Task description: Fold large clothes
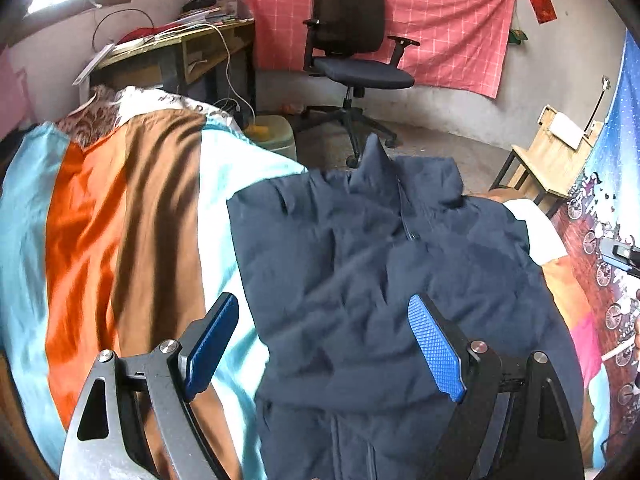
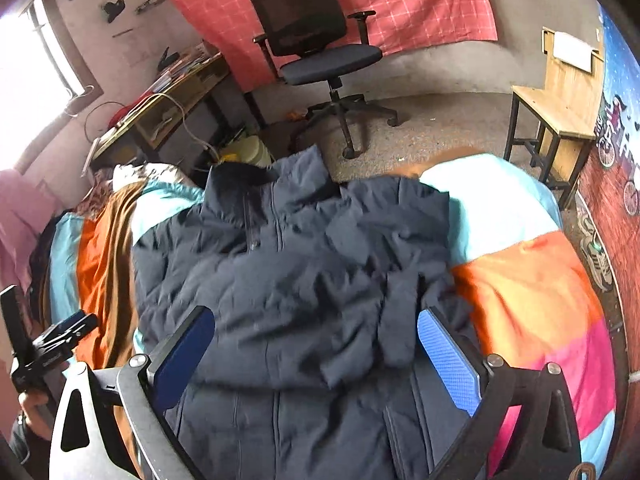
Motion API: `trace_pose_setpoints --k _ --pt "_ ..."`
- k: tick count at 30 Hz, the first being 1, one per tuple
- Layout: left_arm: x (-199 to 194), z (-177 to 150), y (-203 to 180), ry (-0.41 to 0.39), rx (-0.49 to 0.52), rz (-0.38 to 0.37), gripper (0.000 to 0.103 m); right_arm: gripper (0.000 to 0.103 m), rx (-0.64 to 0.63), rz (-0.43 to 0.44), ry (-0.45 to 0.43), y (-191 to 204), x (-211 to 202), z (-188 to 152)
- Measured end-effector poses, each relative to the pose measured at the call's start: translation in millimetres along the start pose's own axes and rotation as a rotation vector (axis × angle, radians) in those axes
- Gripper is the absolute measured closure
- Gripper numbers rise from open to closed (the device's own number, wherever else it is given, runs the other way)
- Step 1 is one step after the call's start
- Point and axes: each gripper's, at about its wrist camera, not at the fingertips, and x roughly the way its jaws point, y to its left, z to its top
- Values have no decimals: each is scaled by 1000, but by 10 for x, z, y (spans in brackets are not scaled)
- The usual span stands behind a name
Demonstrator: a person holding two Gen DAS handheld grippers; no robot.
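Observation:
A dark navy padded jacket [image 1: 380, 260] lies front up on a bed with a colour-striped cover [image 1: 100, 220], collar toward the far edge; its sleeves look folded in over the body. It also shows in the right wrist view [image 2: 300, 280]. My left gripper [image 1: 324, 340] is open and empty, hovering above the jacket's left side. My right gripper [image 2: 316, 352] is open and empty, above the jacket's lower middle. The left gripper shows at the left edge of the right wrist view [image 2: 52, 344], and part of the right gripper shows at the right edge of the left wrist view [image 1: 620, 254].
A black office chair [image 1: 352, 60] stands on the floor beyond the bed. A wooden desk [image 1: 176, 52] with papers and cables is at far left, a wooden chair [image 1: 552, 160] at far right. A pale bin [image 1: 272, 136] sits by the bed. A printed wall hanging [image 1: 612, 240] borders the right.

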Motion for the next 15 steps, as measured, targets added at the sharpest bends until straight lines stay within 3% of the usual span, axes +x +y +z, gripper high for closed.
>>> trace_pose_setpoints --k 5,8,15 --pt "383 486 98 -17 -16 39 20 0 4 32 -7 -10 518 433" --pt "832 785 169 -47 -77 38 20 0 -5 68 14 -37 1013 713" --pt "1710 1174 112 -56 -121 -42 20 0 45 167 50 -202 2138 1283"
